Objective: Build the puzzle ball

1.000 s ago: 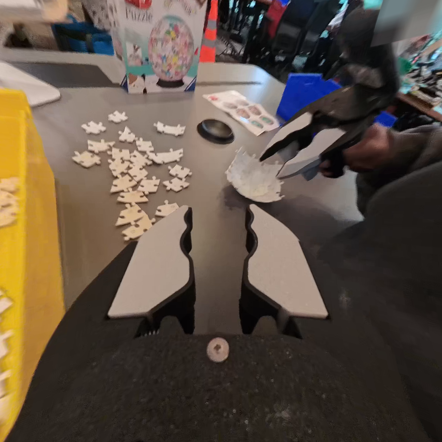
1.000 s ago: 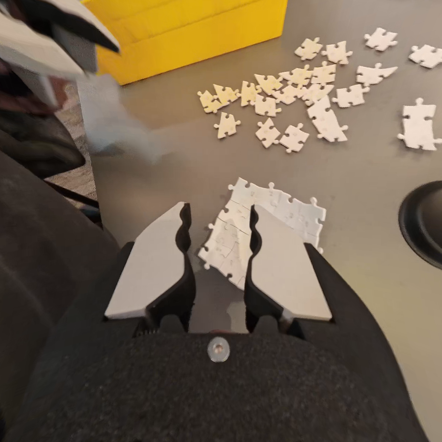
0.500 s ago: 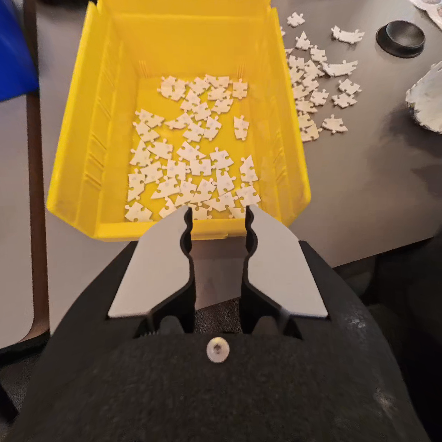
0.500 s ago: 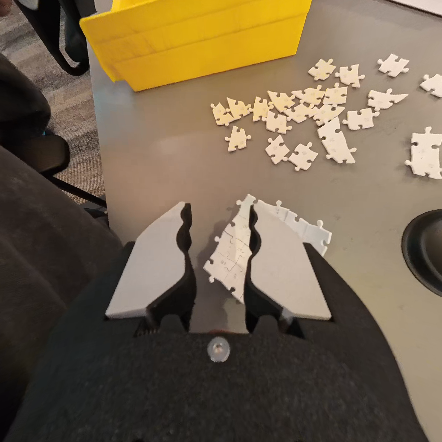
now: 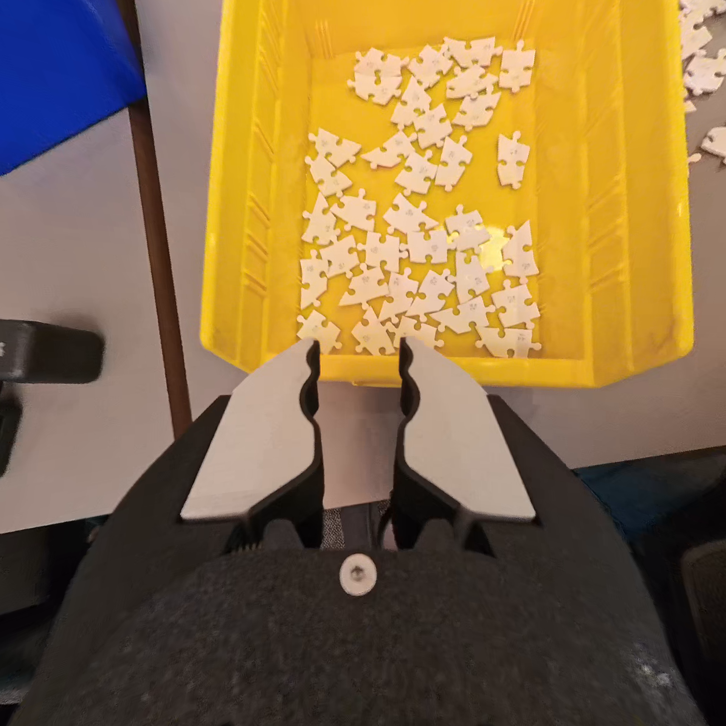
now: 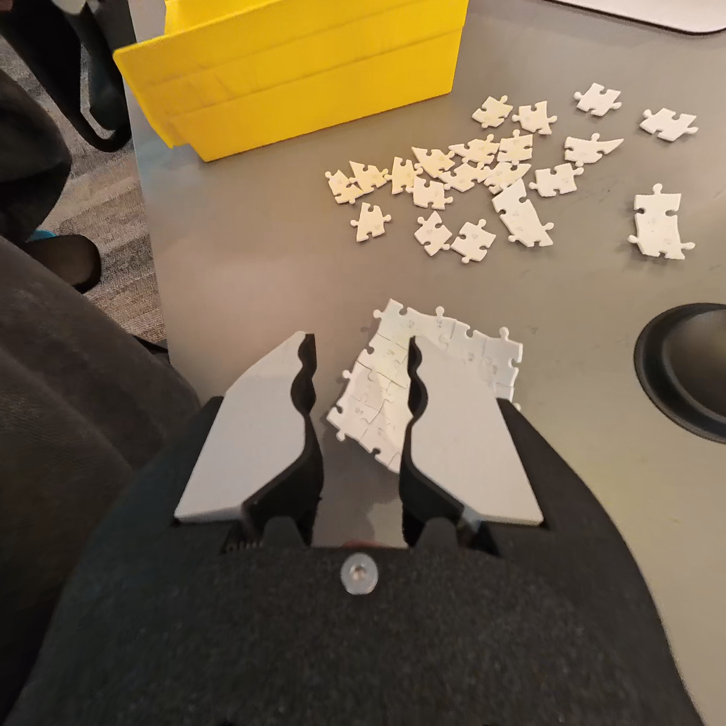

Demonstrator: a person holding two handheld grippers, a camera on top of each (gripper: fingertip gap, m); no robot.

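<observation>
Yellow bin (image 5: 251,196), frame top: left gripper (image 5: 356,345) spread, empty, picking next piece; right gripper (image 6: 361,341) spread over built section (image 6: 387,377); needs precise pinch.

- The white puzzle pieces (image 5: 416,251) in the yellow bin (image 5: 251,220) carry small grey marks on their backs, too blurred to read.
- The joined puzzle section (image 6: 387,377) on the grey table (image 6: 255,251), toward 12 o'clock from the right gripper, bears similar unreadable marks.

The left gripper (image 5: 359,345) points forward and downward, its two grey fingers (image 5: 275,424) spread apart with nothing between them — the right gripper (image 6: 361,341) is likewise parted and empty, angled down, its black body filling the lower frame
</observation>
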